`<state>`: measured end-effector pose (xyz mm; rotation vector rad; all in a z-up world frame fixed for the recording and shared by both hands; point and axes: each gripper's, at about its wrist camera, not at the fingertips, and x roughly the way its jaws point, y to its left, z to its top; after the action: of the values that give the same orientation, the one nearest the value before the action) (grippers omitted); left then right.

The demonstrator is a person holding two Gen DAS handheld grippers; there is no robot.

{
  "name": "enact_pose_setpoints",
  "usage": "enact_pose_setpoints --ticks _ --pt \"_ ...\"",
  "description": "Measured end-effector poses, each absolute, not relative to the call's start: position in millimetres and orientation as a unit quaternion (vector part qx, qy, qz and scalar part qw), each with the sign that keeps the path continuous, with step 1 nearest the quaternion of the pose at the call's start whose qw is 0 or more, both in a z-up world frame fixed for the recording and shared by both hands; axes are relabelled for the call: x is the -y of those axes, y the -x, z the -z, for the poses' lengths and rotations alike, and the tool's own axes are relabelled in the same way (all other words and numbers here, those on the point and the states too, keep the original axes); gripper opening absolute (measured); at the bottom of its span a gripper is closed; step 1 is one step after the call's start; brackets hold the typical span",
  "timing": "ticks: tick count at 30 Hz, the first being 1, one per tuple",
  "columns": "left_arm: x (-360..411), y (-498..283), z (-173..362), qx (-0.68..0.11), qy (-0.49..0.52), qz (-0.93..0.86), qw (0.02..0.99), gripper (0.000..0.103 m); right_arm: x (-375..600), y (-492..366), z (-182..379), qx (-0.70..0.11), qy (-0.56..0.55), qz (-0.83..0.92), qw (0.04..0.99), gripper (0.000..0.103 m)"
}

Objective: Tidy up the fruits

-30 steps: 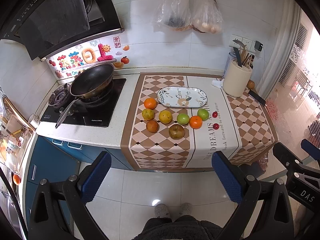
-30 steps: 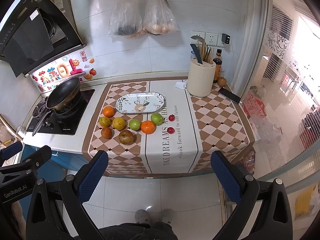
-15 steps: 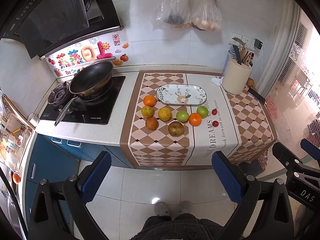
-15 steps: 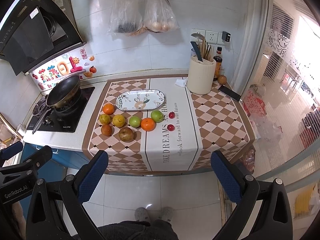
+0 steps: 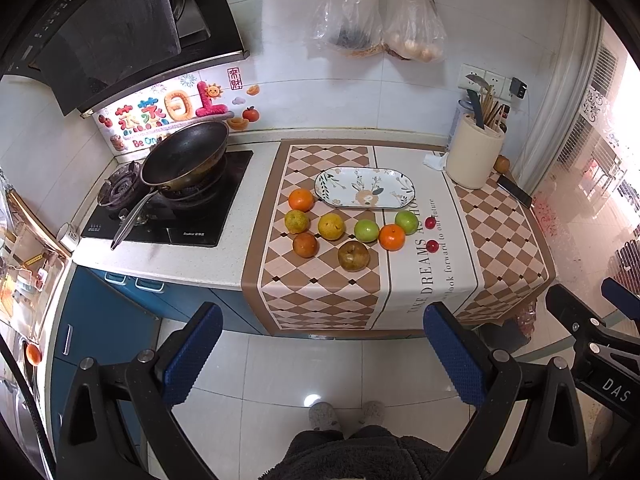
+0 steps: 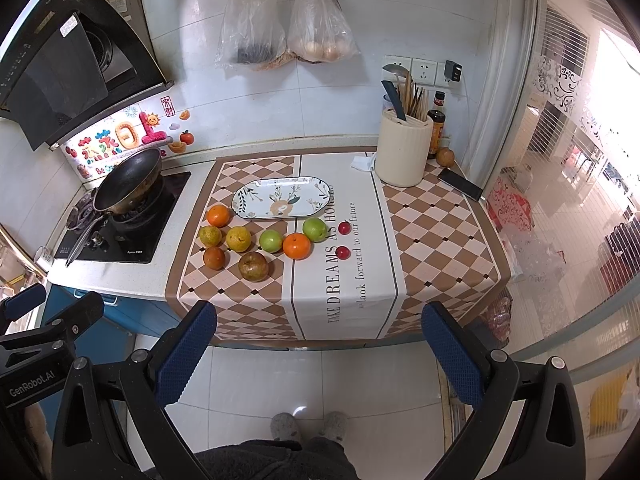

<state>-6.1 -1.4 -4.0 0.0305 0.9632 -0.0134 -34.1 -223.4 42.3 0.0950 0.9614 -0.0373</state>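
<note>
Both hand-held grippers, the left hand-held gripper (image 5: 322, 354) and the right hand-held gripper (image 6: 318, 350), are held wide open and empty above the floor, short of the surface (image 6: 432, 236). An oval floral plate (image 6: 282, 198) is laid on the checked cloth with its long axis running left to right. Oranges (image 6: 297, 245), green apples (image 6: 315, 229), a brown pear (image 6: 253, 266) and two cherries (image 6: 343, 252) are spread just in front of it.

The tablecloth (image 6: 340, 280) reads "DREAMS" and "look forward to our future".
</note>
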Motion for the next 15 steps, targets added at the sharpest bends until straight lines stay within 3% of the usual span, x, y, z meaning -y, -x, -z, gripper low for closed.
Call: enact_pose_setpoints --ticks 15 --pt "-0.9 6.7 3.8 -0.462 -0.015 0.007 0.887 0.103 223.3 34.3 -43.8 -0.462 -0.046 0.018 0.885 0.103"
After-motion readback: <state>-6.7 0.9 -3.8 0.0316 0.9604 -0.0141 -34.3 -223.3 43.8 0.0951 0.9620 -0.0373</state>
